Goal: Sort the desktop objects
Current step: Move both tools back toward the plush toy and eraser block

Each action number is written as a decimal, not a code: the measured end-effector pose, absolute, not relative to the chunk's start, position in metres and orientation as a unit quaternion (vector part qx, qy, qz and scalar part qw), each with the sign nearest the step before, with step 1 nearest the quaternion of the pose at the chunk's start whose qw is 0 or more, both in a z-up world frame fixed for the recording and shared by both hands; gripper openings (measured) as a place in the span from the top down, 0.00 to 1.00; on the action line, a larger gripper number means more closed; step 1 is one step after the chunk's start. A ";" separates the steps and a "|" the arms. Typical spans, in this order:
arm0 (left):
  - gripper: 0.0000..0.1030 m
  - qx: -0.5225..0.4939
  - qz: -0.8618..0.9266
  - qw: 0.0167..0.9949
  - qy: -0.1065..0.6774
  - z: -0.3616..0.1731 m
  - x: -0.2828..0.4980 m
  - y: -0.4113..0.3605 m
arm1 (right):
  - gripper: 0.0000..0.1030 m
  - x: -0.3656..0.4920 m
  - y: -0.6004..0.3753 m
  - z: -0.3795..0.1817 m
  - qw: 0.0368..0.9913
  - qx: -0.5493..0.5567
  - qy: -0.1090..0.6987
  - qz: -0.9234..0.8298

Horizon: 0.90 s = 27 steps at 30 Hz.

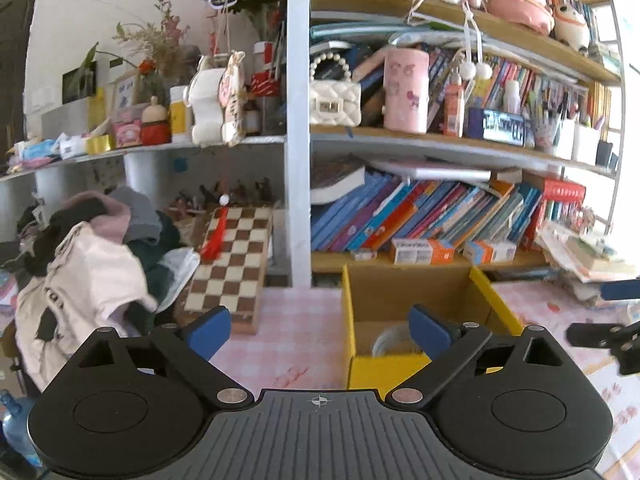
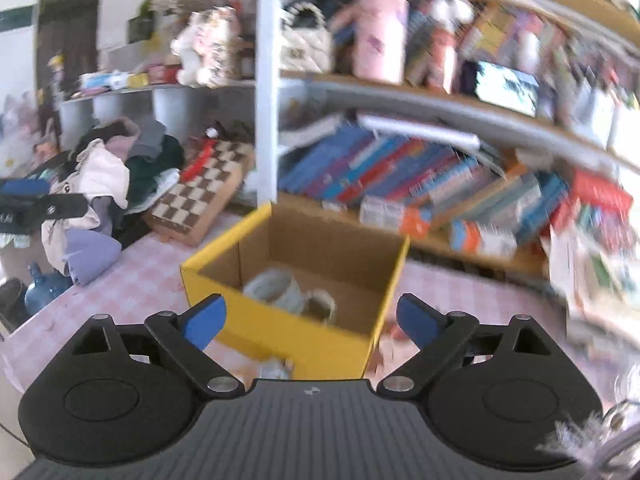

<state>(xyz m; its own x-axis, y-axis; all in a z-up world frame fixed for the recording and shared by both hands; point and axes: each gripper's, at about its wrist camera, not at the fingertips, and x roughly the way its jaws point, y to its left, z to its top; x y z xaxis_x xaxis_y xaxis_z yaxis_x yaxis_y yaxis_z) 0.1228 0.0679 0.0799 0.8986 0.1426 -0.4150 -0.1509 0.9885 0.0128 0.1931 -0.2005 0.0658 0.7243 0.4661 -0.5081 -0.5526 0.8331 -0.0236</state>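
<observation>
1. Surface (image 2: 132, 292), pink check cloth, is carrying the yellow box (image 2: 280, 332) just ahead of both grippers; the box is sitting below and forward of the right gripper (image 2: 310, 322), roughly centred between its fingers.
2. Yellow box in the left view (image 1: 384, 372) is lying forward and to the right of the left gripper (image 1: 320, 332); only its right finger is overlapping the box mouth. My read: the right hand is better lined up with the box.
3. Pale mug-like item (image 2: 280, 292) is lying tipped on the box floor, handle toward the right; blurred, so the type is uncertain.
4. Left gripper: jaws standing wide, nothing between them. Right gripper: same, spread wide and empty.
5. Small blurred object (image 2: 276, 368) is sitting on the surface against the box front; can't identify it.
6. Writing: nothing is reading legibly on the box, the book spines or the cartons.
</observation>
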 end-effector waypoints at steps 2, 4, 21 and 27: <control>0.05 -0.006 0.080 0.973 0.218 0.072 0.114 0.071 | 0.10 0.184 -0.207 0.057 0.927 -0.077 0.261 0.260; 0.05 -0.010 0.082 0.971 0.227 0.065 0.107 0.075 | 0.10 0.176 -0.214 0.050 0.930 -0.068 0.271 0.241; 0.05 -0.025 0.083 0.953 0.291 0.013 0.064 0.084 | 0.10 0.119 -0.220 0.001 0.929 -0.043 0.317 0.185; 0.05 -0.032 0.081 0.946 0.311 -0.003 0.057 0.082 | 0.09 0.109 -0.216 -0.018 0.920 -0.025 0.345 0.183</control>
